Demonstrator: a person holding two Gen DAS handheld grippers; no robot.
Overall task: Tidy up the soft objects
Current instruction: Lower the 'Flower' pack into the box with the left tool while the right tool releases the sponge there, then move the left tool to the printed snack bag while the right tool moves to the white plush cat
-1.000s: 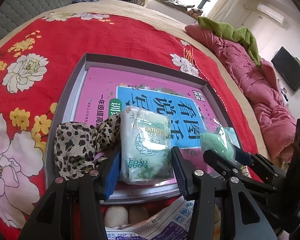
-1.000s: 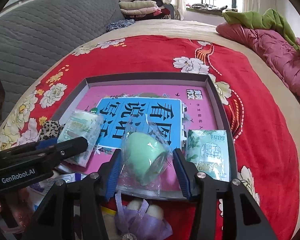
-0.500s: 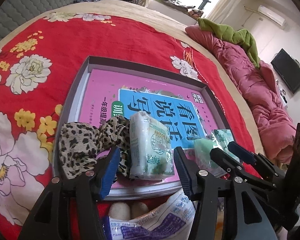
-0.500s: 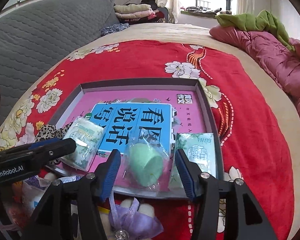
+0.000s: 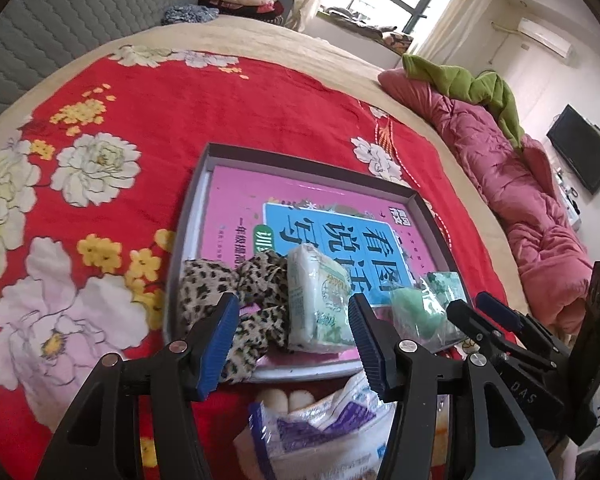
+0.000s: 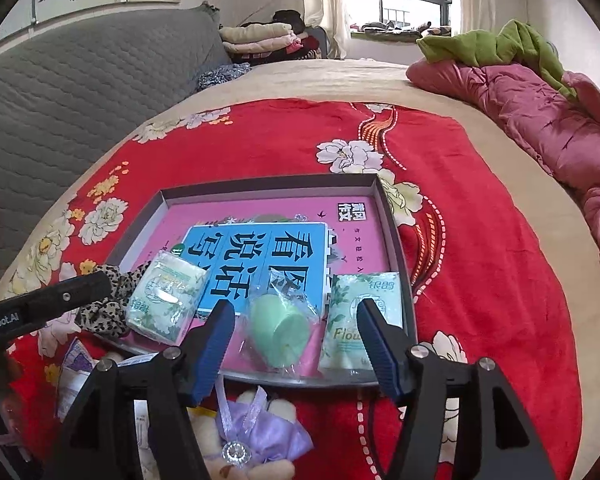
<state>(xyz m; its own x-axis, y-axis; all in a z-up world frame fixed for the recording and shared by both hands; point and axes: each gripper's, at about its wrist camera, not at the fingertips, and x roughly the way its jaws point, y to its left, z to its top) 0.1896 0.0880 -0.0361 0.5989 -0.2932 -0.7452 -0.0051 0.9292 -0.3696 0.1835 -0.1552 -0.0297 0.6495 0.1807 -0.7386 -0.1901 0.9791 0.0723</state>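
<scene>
Both tongs stand wide and hold nothing: the left tongs [image 5: 292,344] before the tissue pack [image 5: 318,300], the right tongs [image 6: 296,344] before the bagged green sponge [image 6: 278,330]. Both things lie in the grey tray [image 6: 260,184] on the bed, with the leopard cloth [image 5: 220,284] at its left.

Tray [image 6: 384,200] far half free above book [image 6: 260,248]. Near edge crowded: leopard cloth [image 5: 220,292], tissue pack [image 6: 166,300], green sponge [image 6: 280,330], second pack [image 6: 364,312].
</scene>
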